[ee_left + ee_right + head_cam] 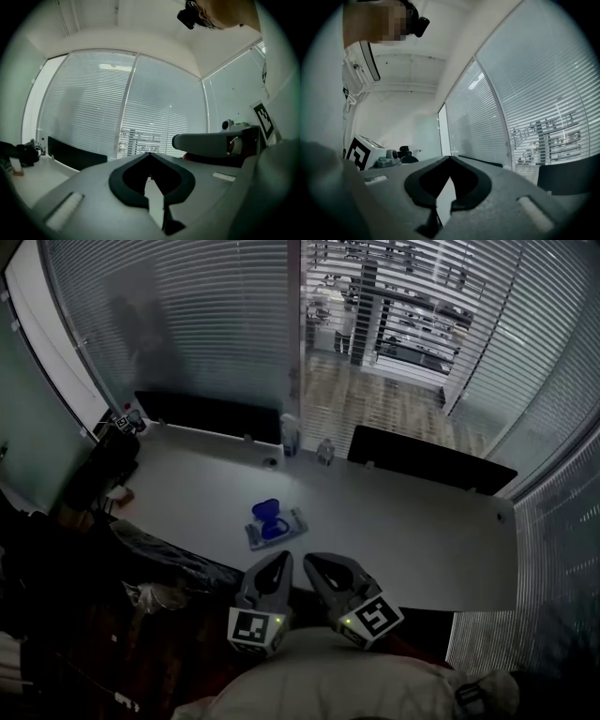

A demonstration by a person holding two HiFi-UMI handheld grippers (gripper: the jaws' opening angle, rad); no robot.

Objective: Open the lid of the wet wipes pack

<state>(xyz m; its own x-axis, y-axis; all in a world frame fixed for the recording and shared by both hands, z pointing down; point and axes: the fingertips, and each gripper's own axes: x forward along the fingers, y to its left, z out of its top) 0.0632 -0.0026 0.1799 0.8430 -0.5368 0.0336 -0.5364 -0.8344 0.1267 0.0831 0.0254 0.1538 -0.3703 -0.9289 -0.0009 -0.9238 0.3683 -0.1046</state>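
Note:
The wet wipes pack (276,527) lies flat on the white table (403,521), a little left of its middle. It is pale grey, and its blue lid (265,511) looks tilted up at the pack's far end. Both grippers hang side by side near the table's front edge, close to the person's body and short of the pack. My left gripper (281,560) is shut with nothing in it, and so is my right gripper (312,562). In the gripper views the left gripper (149,153) and the right gripper (450,157) point up at the blinds, jaws closed tip to tip. The pack is hidden there.
Two dark panels (211,416) (427,460) stand along the table's far edge, with a bottle (290,435) between them. A black bag (98,470) sits at the table's left end. Window blinds (187,324) rise behind the table.

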